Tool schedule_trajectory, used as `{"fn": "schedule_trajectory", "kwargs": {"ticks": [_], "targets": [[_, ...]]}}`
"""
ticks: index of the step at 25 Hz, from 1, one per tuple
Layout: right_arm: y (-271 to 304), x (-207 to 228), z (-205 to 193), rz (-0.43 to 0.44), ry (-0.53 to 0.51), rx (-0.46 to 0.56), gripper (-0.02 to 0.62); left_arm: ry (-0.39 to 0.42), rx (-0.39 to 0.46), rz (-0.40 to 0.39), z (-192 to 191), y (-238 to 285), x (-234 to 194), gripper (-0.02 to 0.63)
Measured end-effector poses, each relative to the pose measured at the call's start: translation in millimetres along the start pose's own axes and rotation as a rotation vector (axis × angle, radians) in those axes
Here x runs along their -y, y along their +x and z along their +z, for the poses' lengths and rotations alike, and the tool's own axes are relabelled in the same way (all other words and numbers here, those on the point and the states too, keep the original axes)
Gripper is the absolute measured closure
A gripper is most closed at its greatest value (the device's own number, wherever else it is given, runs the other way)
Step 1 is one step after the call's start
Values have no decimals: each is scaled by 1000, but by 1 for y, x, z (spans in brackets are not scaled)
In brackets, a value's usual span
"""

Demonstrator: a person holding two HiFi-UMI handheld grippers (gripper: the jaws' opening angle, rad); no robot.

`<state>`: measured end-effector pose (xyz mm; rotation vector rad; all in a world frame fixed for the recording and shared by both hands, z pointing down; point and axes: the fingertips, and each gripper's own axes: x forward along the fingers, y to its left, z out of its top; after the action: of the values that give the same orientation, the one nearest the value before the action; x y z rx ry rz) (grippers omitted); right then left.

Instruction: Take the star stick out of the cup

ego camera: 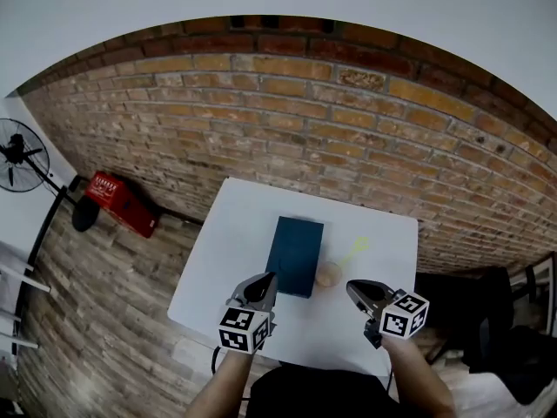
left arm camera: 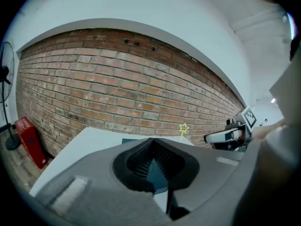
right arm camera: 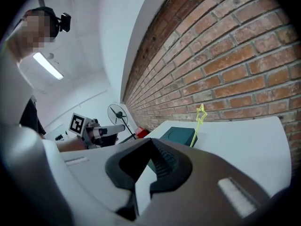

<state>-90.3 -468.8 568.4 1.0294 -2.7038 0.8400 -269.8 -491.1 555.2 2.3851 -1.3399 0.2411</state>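
A yellow star stick (ego camera: 355,249) leans out of a small pale cup (ego camera: 328,275) on the white table (ego camera: 228,242), just right of a dark teal box (ego camera: 296,255). My left gripper (ego camera: 264,287) hovers at the near end of the box, shut and empty. My right gripper (ego camera: 357,293) is near and right of the cup, also shut and empty. In the left gripper view the closed left gripper (left arm camera: 151,142) hides the cup; the star (left arm camera: 184,129) shows above it. In the right gripper view the star stick (right arm camera: 201,114) rises beside the box (right arm camera: 178,135), beyond my right gripper (right arm camera: 151,142).
A brick wall (ego camera: 331,120) runs behind the table. On the floor to the left lie a red case (ego camera: 122,203) and a black standing fan (ego camera: 17,155). Dark furniture (ego camera: 487,320) stands close to the table's right side.
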Motion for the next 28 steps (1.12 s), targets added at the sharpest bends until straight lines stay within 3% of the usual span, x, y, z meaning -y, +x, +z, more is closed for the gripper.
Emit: {"fn": "schedule_trajectory", "kwargs": {"ticks": [4,8,13,19,28], "targets": [[2,-5,-17,-53,25,-4,594,11,-11,-74,-4,9,2,600],[-2,-10,-31,-88,47,-25,594,-45,-33,-116,-21,19,6,600],[-7,16,-33,-156,64,-17,555,-36,-68,-165,-33,39,16,600],[15,43,-48,-179,106,-34,503,-60,-89,-150,-39,63,10,600],[49,85,-33,-140,142,-8,431,-69,-124,-110,-41,104,3,600]]}}
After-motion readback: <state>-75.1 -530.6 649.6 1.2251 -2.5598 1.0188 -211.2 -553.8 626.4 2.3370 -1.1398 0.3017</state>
